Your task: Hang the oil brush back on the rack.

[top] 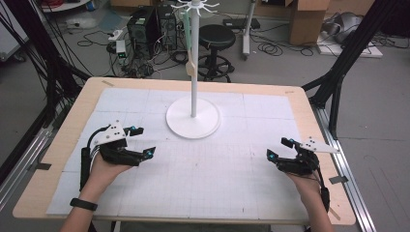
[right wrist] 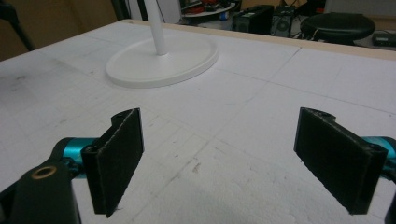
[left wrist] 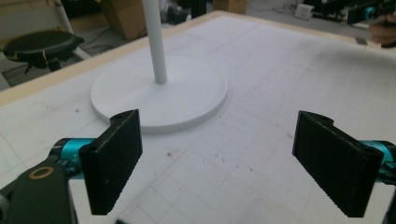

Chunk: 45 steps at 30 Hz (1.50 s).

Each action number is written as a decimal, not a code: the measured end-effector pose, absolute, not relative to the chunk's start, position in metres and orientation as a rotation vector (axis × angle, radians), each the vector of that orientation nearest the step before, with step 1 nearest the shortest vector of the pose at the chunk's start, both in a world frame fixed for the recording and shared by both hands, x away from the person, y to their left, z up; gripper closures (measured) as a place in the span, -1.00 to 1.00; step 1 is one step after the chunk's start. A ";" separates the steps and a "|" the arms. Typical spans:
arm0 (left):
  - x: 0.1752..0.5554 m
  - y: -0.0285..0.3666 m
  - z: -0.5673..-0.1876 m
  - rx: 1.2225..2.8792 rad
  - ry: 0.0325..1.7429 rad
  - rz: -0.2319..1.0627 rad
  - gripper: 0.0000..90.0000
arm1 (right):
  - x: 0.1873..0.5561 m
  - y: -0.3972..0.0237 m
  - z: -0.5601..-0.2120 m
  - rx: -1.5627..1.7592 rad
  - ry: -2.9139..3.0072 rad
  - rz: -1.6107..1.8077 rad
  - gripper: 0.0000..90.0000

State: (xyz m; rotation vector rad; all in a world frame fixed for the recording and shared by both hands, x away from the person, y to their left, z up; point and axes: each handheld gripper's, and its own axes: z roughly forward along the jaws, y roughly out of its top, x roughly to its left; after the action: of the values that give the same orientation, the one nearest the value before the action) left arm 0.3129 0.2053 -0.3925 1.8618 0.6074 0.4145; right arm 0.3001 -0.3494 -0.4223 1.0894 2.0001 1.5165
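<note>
Because both grippers are empty, the white stand (top: 193, 116) is the thing nearest the work. It sits on the counter (top: 58, 145) past the middle, between the two hands and farther from the person. The left gripper (top: 143, 141) lies just left of and nearer than the stand's base, jaws wide with nothing between them. The right gripper (top: 280, 148) lies well to the right of the base, jaws likewise wide and empty — both rest low over the white grid sheet (top: 217, 174).

Handling judgement: the stand looks rigid, with a smooth, likely slippery finish. The broad flat base (left wrist: 159, 98) probably carries most of the weight, while the tall thin pole (left wrist: 155, 42) and the hooked crown (top: 195, 7) make it top-heavy if tilted.

Take hold on the pole low down, close above the base — it is narrow enough for the jaws. The base rim is too wide and too flat to pinch. Grip squarely to stop the pole from twisting.
</note>
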 end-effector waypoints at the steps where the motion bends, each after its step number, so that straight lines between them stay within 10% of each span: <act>1: 0.313 0.205 -0.393 1.865 0.605 0.411 -0.64 | 0.300 -0.350 -0.423 1.083 2.007 1.514 -0.68; 45: 0.311 0.236 -0.427 1.785 0.684 0.432 -0.64 | 0.299 -0.352 -0.430 1.110 2.024 1.489 -0.69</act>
State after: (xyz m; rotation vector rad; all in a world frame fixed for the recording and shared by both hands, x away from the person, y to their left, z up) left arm 0.3112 0.2362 -0.4265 1.7850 0.6837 0.4316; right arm 0.2992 -0.3525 -0.4301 1.1101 2.0243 1.4889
